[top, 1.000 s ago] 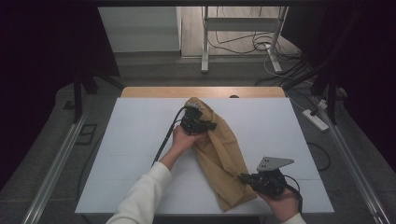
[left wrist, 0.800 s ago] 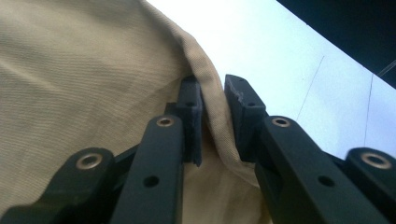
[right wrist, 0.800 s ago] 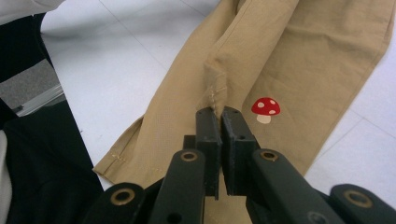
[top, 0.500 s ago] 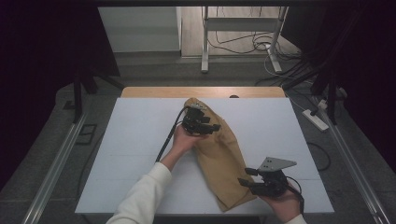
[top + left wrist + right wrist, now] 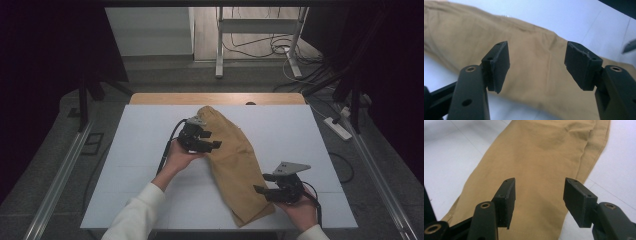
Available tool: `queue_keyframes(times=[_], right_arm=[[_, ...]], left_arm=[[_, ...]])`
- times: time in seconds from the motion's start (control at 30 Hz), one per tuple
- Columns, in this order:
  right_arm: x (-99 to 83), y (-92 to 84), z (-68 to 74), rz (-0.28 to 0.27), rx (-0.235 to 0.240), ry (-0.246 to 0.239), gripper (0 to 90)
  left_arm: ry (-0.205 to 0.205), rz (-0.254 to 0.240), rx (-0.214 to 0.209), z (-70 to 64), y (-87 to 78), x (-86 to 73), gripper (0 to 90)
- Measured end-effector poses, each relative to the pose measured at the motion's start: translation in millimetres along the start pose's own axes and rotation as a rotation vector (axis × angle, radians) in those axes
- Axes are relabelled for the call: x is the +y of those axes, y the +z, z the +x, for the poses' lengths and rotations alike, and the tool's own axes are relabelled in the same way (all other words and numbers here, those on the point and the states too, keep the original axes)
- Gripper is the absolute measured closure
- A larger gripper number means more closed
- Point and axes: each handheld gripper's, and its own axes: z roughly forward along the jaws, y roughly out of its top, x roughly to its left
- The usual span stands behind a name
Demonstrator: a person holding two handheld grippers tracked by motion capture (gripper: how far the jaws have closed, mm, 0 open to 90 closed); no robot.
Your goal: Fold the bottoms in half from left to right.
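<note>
Tan cloth (image 5: 235, 160) on white table (image 5: 125, 165); its near end runs past the edge.
I see left gripper (image 5: 212, 145) and right gripper (image 5: 260, 190) with jaws apart, empty, over it.

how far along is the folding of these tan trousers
Done: the tan trousers already lie in one long narrow strip on the white table. In hand: nothing; the left gripper and right gripper are open over the cloth. Left: likely gripping and folding it shorter.

Lab: white table (image 5: 150, 150), floor cables (image 5: 260, 47), black curtains (image 5: 50, 50).
</note>
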Motion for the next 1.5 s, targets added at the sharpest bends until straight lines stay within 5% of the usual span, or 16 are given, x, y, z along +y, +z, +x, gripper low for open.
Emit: queue_keyframes(times=[0.57, 0.93, 1.5], right_arm=[[5.6, 16.5, -15.3, 0.04, 0.006, 0.002, 41.8], [19.9, 32.1, -26.8, 0.036, -0.011, 0.006, 41.2], [55.0, 78.2, -60.0, 0.028, -0.048, 0.042, 42.7]], left_arm=[[-0.026, 0.01, 0.024, -5.4, -34.1, -48.9, 33.3], [-0.046, 0.02, 0.041, -5.6, -42.1, -72.5, 30.8], [-0.057, 0.028, 0.056, -5.1, -41.9, -80.7, 29.1]])
